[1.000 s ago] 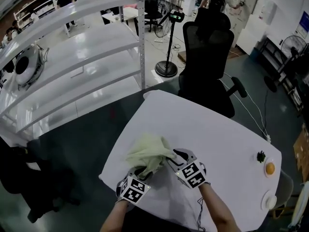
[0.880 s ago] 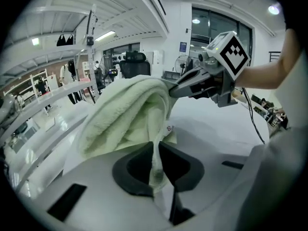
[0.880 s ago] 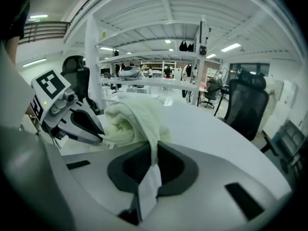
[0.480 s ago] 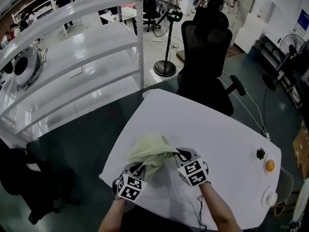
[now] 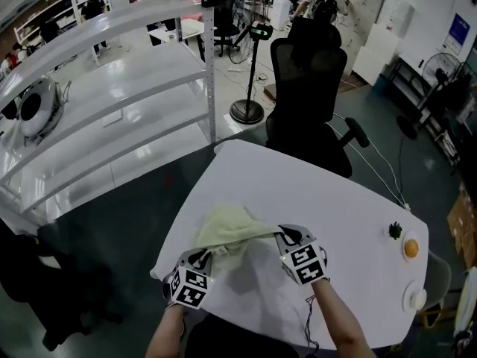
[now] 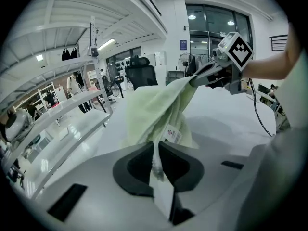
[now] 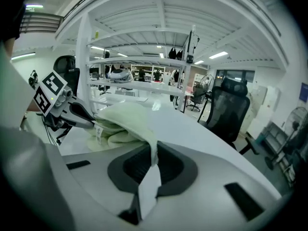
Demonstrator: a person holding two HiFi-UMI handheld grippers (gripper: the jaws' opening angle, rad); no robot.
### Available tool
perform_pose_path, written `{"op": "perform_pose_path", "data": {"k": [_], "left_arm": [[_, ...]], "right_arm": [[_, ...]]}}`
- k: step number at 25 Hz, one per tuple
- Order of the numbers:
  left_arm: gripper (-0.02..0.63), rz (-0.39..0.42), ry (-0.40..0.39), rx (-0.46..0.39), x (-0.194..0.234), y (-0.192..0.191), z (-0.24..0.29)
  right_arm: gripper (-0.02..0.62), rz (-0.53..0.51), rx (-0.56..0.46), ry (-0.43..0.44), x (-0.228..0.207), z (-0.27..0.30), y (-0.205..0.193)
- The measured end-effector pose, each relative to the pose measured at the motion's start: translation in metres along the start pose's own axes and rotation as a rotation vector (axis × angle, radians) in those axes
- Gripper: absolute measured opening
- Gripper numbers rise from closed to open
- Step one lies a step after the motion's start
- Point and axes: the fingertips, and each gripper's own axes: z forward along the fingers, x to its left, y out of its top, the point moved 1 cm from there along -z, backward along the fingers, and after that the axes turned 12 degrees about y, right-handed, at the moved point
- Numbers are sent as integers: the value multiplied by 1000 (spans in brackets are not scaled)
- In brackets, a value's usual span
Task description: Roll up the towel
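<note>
— Where is the pale green soft cloth towel?
— On the white table, near edge lifted. It seems light and limp, so hold corners: left tool has just closed on one, right tool pinches the other.

No words or numbers can be read anywhere. A small white label is attached to the towel; it is printed with what seems to be a reddish round logo, too blurred to be made out. Black-and-white square code markers are carried on the cube at lower left and the cube at lower centre. A blue sign is seen at upper right, its print illegible.
</note>
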Motion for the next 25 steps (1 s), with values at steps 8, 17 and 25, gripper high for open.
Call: {"op": "perform_pose_path", "data": {"k": [8,17,25], "left_arm": [[43,21,44,-34,8,4,-16],[41,76,71,-80,-4,25,-40],[41,119,115,-123,-14,56,-55]], "right_arm": [[25,12,-19,-78,-7,-36,-9],[25,18,-48,-162,-14,-88,-23],[25,86,-76,-258,-35,-154,-50]]}}
